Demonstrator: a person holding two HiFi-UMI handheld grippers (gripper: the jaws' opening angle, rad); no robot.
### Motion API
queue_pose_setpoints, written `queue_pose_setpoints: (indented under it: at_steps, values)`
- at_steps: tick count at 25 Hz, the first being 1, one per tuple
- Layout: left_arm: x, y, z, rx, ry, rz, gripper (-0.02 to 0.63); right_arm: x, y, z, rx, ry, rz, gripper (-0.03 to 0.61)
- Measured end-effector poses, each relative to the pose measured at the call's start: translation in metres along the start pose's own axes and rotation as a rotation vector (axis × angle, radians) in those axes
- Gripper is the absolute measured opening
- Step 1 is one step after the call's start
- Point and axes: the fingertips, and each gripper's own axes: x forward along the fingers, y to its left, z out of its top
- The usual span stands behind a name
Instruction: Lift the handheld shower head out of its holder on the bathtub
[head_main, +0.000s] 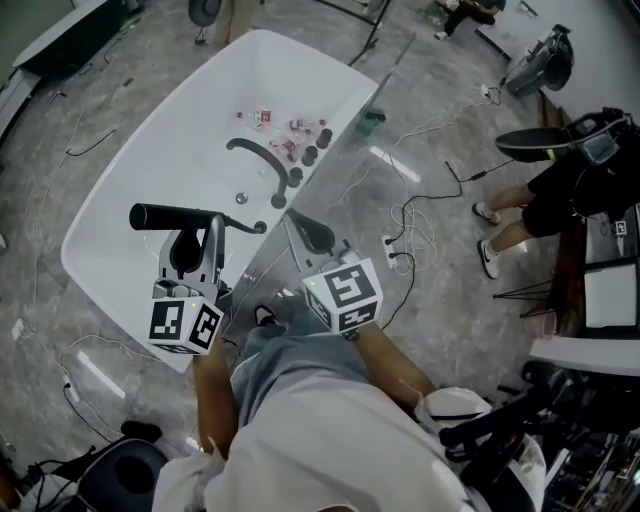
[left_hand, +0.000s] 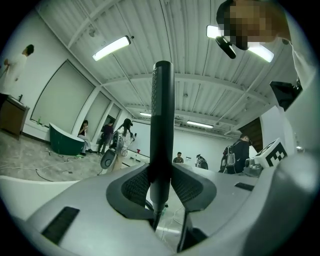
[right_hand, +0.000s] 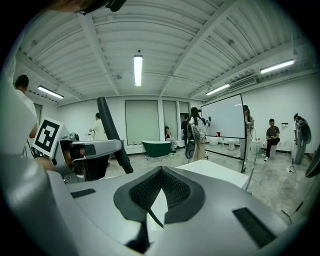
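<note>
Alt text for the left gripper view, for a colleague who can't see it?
The left gripper is clamped on the black shower head, which stands upright between its pads, thin hose hanging below. Behind are a ribbed ceiling with strip lights and people in a large room.

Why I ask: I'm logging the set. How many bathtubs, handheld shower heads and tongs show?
Bathtubs: 2 (white bathtub, green bathtub)
Shower heads: 1 (handheld shower head)
Tongs: 2 (left tongs, right tongs)
Total: 5

Bright ceiling tube lights (right_hand: 137, 70), soft shadows, strong fisheye bending, dark vignetted corners
</note>
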Motion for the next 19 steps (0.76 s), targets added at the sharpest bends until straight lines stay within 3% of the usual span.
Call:
queue_pose_setpoints:
  at_steps: [19]
  values:
    - [-0.006, 0.013, -0.025, 0.007, 0.051, -0.005, 0.143, 0.012, 0.02, -0.004, -0.024, -0.013, 0.013, 0.016]
